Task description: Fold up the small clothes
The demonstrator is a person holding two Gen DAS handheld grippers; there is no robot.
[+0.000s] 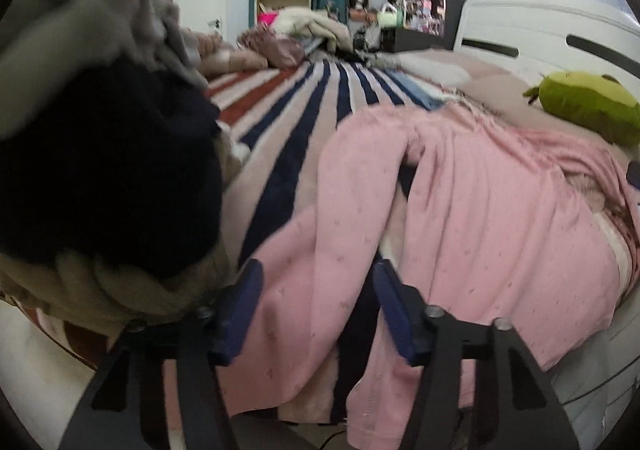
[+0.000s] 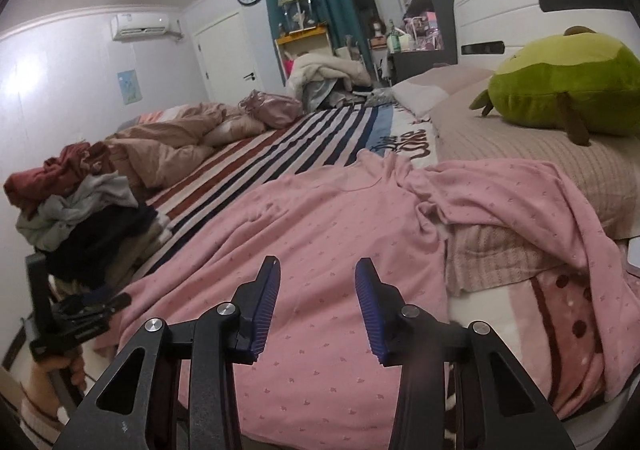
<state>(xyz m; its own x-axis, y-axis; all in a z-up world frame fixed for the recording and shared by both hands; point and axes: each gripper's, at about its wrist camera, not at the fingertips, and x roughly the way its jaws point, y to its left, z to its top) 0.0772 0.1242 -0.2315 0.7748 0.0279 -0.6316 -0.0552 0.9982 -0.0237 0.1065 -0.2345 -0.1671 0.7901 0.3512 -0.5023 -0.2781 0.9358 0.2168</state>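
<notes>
Pink garment [image 2: 320, 234] spread over the near edge of the bed [image 2: 280, 154], its right part rumpled across a pillow [image 2: 492, 258]. Left tongs [image 1: 318, 282] partly open at the garment's near left hem, a fold of pink cloth between the blue pads; whether the pads press it cannot be told. Right tongs [image 2: 316, 278] partly open above the garment, gripping nothing. Pile of clothes [image 2: 76, 210] at the left edge of the bed; green plush toy [image 2: 560, 86] at the far right.
</notes>
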